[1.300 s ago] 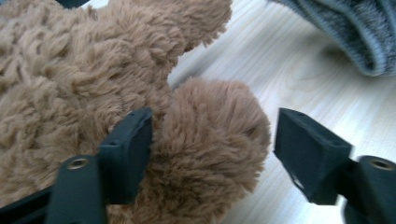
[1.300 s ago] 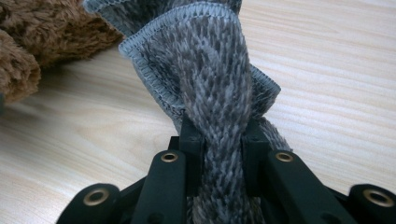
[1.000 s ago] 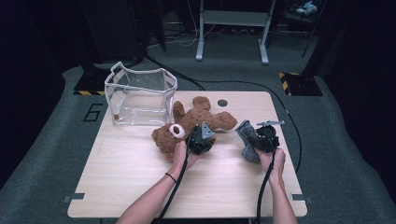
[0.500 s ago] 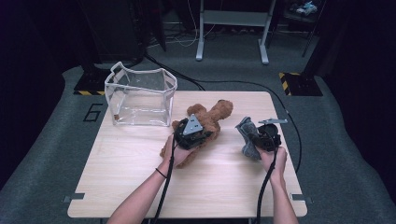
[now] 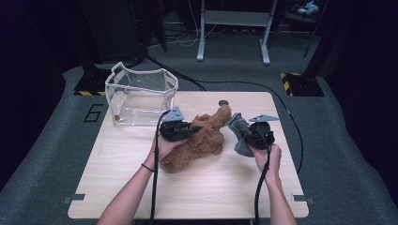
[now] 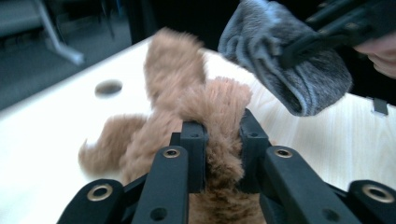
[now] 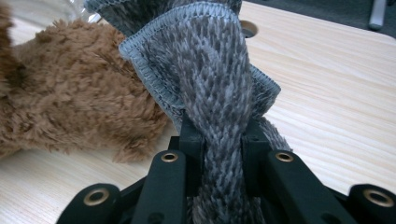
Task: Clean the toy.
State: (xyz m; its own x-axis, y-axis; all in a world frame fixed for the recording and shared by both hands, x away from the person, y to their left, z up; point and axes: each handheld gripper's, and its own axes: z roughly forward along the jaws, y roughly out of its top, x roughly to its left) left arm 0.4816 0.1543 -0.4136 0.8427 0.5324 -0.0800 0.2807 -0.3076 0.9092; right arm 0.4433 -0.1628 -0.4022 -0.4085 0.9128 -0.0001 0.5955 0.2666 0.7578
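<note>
A brown plush teddy bear [image 5: 202,140] lies mid-table, partly raised, one limb pointing up toward the far edge. My left gripper [image 5: 194,129] is shut on a fold of its fur [image 6: 224,116]; the jaws have just been opening a little, with the fur still pinched between them. My right gripper [image 5: 245,137] is shut on a bunched grey fleece cloth [image 7: 219,74], held just right of the bear [image 7: 70,93]. In the left gripper view that cloth [image 6: 289,70] hangs close behind the bear's limb [image 6: 175,70].
A clear plastic bag [image 5: 141,93] with white trim stands open at the table's far left. A round hole [image 5: 224,102] sits near the far edge of the light wooden table [image 5: 197,192]. Black cables trail off the front edge and across the floor.
My left gripper has dragged and lifted the bear, which rolled over so its face is hidden, and now lies closer to the cloth. My right gripper rose slightly with the cloth.
</note>
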